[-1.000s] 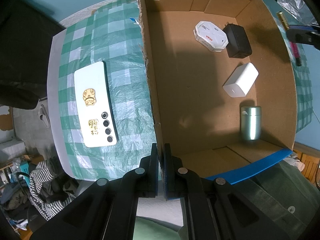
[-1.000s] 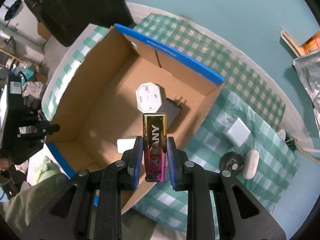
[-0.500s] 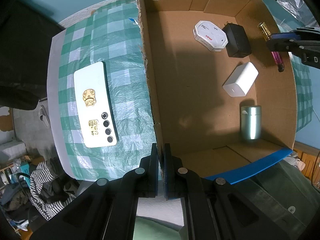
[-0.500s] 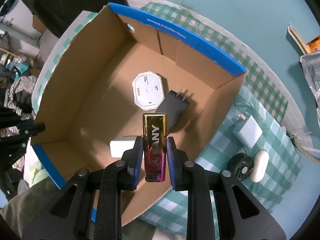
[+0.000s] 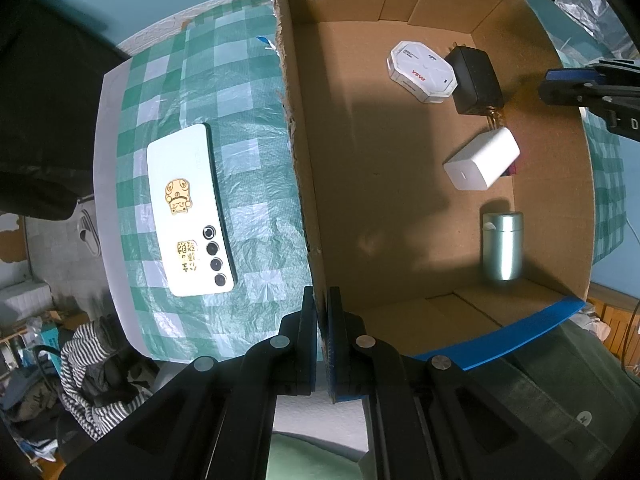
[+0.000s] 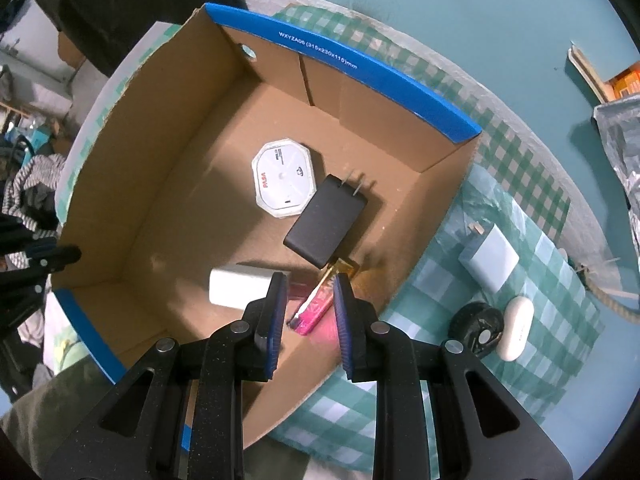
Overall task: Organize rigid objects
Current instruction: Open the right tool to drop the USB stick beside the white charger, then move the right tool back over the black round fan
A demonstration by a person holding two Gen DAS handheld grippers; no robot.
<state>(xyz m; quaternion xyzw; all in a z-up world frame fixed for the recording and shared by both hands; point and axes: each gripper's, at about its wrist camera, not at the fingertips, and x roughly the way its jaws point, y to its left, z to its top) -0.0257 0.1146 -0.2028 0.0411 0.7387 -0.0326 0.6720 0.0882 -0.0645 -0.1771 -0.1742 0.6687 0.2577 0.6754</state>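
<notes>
Right gripper (image 6: 310, 300) hangs over the box (image 6: 344, 62) with its jaws opening; the pink and gold lighter (image 6: 318, 304) lies loose between the fingers, on the box floor, tilted and blurred, and no pad presses on it. Its gold cap touches the black charger (image 6: 326, 220), and whether it also rests against the white adapter (image 6: 238, 288) is hard to make out. From the left wrist the lighter is almost wholly hidden behind that adapter. Left gripper (image 5: 322, 312) is pinched on the box's near wall, pads pressed to the cardboard edge. An octagonal white case (image 6: 282, 178) lies beside the charger, and a metal cylinder (image 5: 502, 246) lies further along the floor. Outside on the checked cloth (image 5: 248, 120) lies a white phone (image 5: 186, 214).
</notes>
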